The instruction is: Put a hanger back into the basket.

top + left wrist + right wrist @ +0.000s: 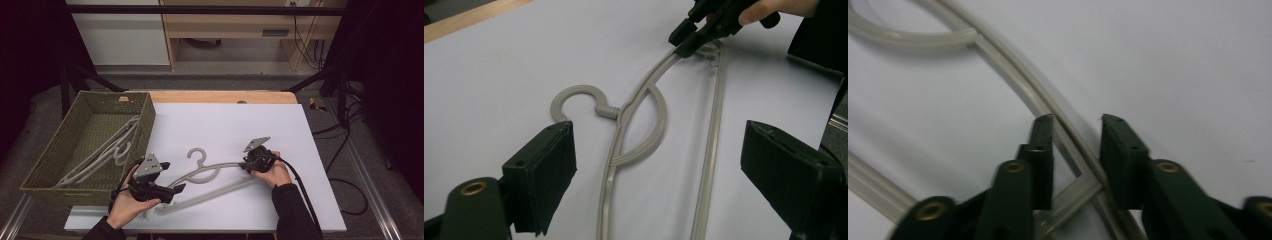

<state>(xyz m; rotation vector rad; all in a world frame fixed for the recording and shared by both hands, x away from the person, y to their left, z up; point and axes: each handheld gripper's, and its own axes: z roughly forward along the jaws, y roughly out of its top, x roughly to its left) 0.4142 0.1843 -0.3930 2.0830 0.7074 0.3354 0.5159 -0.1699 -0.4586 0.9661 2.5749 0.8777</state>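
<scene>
Plainly, the grey plastic clothes hanger (210, 179) lying flat on the white bench (280, 130) is a light, thin-railed thing: stiff enough to lift as one piece, yet springy along its long arms and smooth enough to slide or twist in a pinch. It lies between the two hands, hook toward the far side, just beside the green woven basket (145, 120) that already holds similar pale hangers (107, 147). The right gripper (1076, 150) straddles the hanger's shoulder rail near its end corner, where the arm meets the bottom bar; its fingers (1120, 155) stand narrow, close on either side of the rail, with small gaps visible, so no firm grip yet. The left gripper (656, 170) hangs wide open over the other arm and bottom bar, holding nothing. I judge the corner a sound hold, since the joint resists twisting; a second hold near the opposite end would stop the hanger swinging.
</scene>
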